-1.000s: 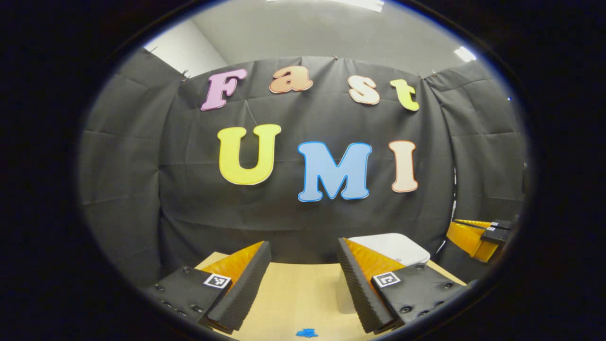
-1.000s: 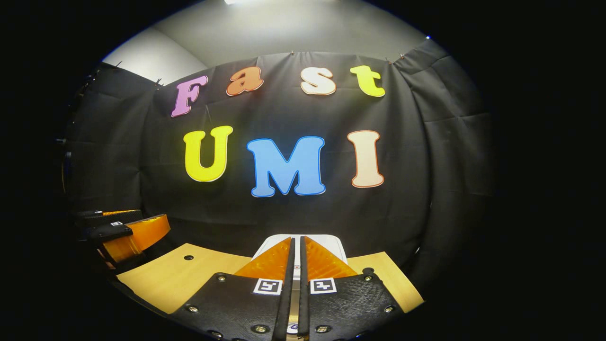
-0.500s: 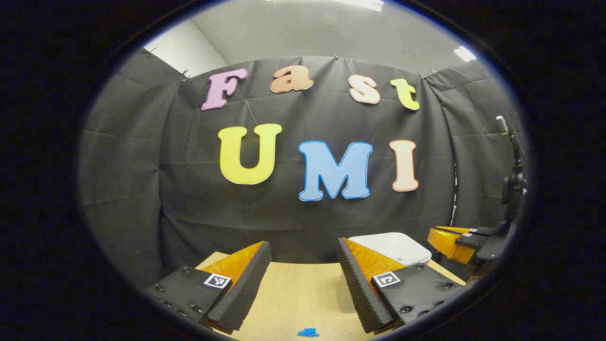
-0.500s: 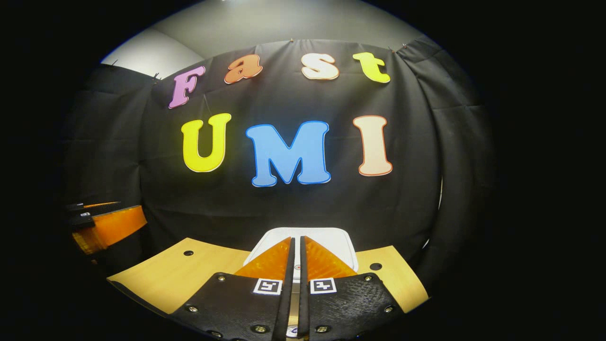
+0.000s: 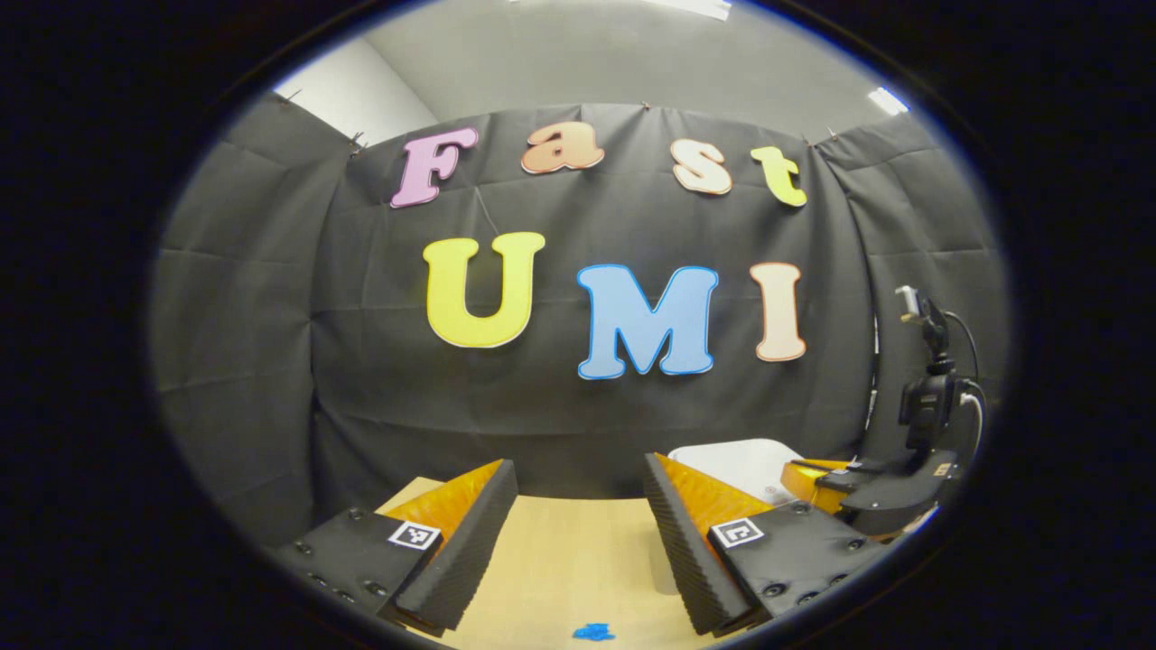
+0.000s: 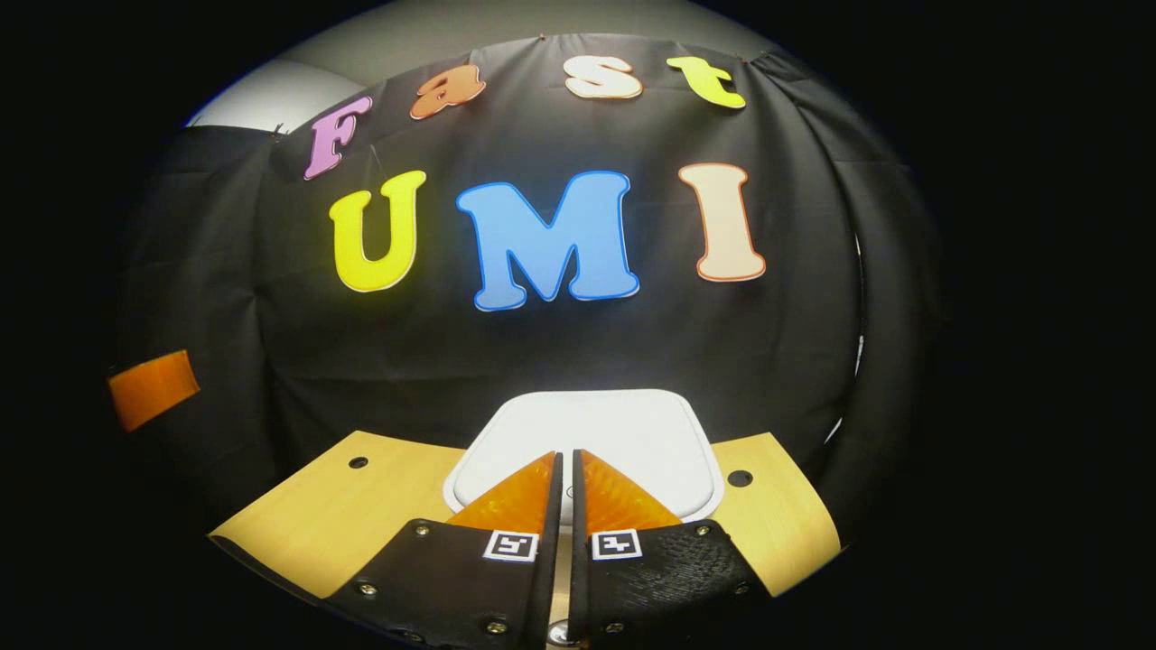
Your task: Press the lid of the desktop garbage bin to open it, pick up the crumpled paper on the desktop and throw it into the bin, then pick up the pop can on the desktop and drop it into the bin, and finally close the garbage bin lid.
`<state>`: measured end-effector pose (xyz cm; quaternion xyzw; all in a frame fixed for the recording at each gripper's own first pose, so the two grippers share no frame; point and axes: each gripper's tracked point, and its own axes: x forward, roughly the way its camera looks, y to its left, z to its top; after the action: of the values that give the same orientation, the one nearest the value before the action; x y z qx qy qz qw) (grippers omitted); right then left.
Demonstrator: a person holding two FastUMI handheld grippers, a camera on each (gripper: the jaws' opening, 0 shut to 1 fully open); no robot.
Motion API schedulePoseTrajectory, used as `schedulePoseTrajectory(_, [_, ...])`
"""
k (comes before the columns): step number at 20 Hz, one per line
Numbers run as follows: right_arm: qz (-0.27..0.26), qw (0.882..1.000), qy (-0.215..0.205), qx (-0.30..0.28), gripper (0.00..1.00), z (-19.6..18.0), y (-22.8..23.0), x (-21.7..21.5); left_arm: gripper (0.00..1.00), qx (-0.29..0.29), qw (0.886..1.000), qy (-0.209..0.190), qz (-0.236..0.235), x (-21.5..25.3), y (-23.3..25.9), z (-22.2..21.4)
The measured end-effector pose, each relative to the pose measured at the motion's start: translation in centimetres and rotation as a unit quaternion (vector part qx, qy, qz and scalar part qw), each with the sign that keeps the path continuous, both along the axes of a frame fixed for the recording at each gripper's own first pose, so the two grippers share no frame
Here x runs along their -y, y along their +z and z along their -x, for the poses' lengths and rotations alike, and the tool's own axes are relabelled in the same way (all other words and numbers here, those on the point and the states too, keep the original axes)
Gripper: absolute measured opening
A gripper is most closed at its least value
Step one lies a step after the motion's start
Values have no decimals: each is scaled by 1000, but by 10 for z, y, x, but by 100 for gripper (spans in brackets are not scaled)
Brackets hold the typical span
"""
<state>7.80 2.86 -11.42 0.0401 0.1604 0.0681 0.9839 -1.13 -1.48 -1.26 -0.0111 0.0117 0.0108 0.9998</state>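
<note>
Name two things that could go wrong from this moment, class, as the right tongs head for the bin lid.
1. The right tongs are shut and aimed at the near edge of the closed white lid; a press that far off-centre may slip off or fail to release it.
2. The left tongs hang open beside the bin, close to the right tongs; the two could bump if either swings.

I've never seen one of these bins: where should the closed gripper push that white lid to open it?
Probably from above, near the front edge of the lid, by the small mark just ahead of the right gripper. The lid lies flat and closed, facing up, offering nothing to pinch; the closed fingers suit pushing.
</note>
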Motion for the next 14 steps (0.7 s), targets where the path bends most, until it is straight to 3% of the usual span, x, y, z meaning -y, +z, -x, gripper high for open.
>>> schedulePoseTrajectory(6, [-6,1000,-5,-30,8,-1,-24,2,92,-6,1000,7,6,-6,-4,-1])
schedulePoseTrajectory(14, [17,1000,-7,-23,8,-3,-29,1,92,-10,1000,8,11,-7,-9,0])
